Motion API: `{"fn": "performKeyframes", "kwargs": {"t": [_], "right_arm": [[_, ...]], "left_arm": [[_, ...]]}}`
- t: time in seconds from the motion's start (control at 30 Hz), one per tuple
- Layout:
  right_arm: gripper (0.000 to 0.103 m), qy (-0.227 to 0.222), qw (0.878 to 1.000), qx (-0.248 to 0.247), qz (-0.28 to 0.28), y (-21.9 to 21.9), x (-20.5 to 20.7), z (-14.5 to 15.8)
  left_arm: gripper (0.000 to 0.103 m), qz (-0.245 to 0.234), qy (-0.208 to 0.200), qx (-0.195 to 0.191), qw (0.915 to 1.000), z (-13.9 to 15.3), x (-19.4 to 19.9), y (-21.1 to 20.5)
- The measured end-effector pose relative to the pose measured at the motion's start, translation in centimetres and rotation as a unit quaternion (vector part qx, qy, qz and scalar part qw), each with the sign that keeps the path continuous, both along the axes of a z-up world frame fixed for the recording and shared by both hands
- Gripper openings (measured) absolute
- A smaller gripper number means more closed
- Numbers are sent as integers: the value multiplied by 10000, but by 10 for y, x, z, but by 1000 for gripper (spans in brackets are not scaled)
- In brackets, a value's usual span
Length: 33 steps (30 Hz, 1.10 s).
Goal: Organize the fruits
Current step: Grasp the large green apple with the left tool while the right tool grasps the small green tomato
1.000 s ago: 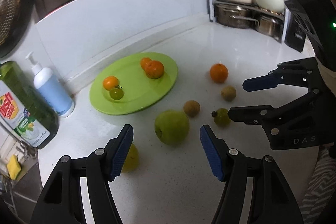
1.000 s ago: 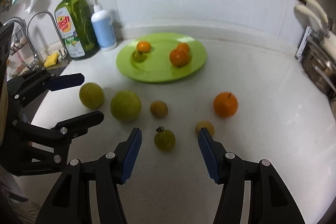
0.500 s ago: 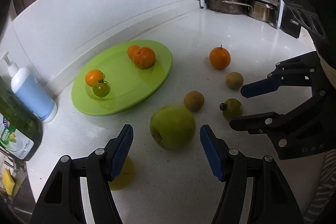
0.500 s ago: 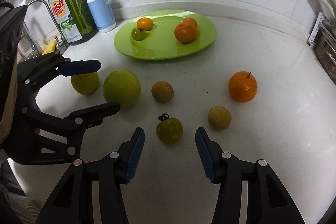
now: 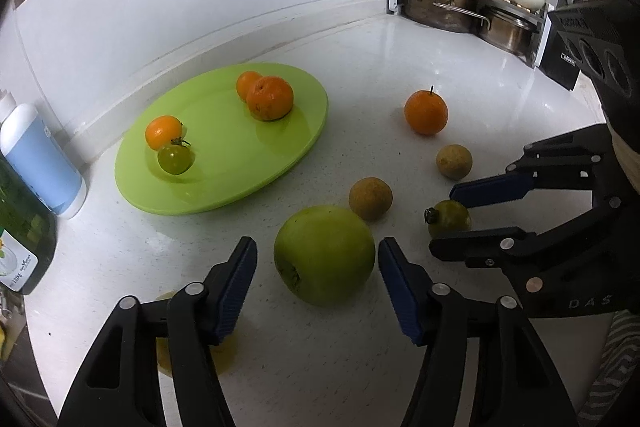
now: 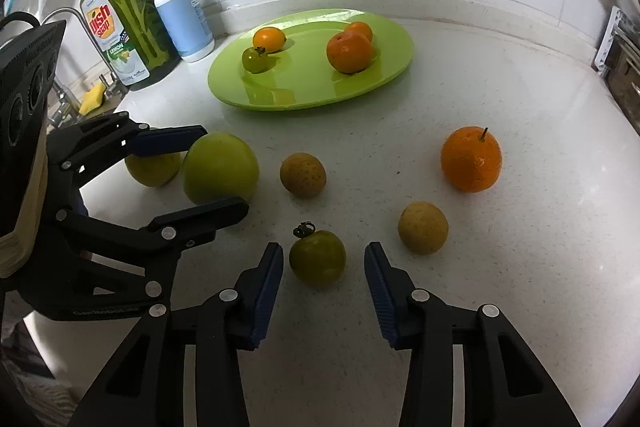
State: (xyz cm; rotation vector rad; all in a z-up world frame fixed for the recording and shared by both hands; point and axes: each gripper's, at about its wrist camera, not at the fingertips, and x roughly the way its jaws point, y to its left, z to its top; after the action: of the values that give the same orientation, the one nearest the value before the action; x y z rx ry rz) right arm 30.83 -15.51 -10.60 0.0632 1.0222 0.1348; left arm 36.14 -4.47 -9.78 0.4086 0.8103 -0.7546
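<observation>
A lime-green plate (image 5: pixel 224 183) (image 6: pixel 384 75) holds three orange fruits and a green tomato (image 5: pixel 174 158). Loose on the white counter lie a big green apple (image 5: pixel 324 254) (image 6: pixel 220 171), a small green tomato (image 6: pixel 317 257) (image 5: pixel 449 217), two brown round fruits (image 5: pixel 370 197) (image 5: pixel 454 161), an orange (image 5: pixel 425 111) (image 6: pixel 471 159) and a yellow-green fruit (image 6: pixel 151 169). My left gripper (image 5: pixel 316 263) is open, its fingers on either side of the apple. My right gripper (image 6: pixel 323 267) is open, its fingers on either side of the small tomato.
A dish soap bottle (image 6: pixel 120 23) and a blue pump bottle (image 6: pixel 182 15) stand at the counter's left by the sink. A rack of pots (image 5: pixel 460 7) stands at the back right corner. The backsplash wall runs behind the plate.
Both grippers have moved forward and down. The apple now sits between the left fingers and the small tomato between the right fingers. No fruit has moved.
</observation>
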Motion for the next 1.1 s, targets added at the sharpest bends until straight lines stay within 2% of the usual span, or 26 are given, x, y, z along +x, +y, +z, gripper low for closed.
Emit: {"fn": "performKeyframes", "kwargs": {"t": [0.2, 0.3, 0.77, 1.1], "right_arm": [[36, 17, 10000, 67, -13, -1, 2, -1], [30, 33, 9999, 106, -2, -1, 2, -1], [30, -24, 9999, 113, 4, -2, 1, 2], [30, -196, 9997, 154, 32, -1, 0, 14]], "left_arm": [[50, 38, 122, -43, 9999, -1, 1, -2], [50, 70, 110, -28, 9999, -1, 0, -2], [50, 289, 202, -95, 9993, 2, -3, 1], [50, 614, 71, -233, 9978, 21, -8, 9]]}}
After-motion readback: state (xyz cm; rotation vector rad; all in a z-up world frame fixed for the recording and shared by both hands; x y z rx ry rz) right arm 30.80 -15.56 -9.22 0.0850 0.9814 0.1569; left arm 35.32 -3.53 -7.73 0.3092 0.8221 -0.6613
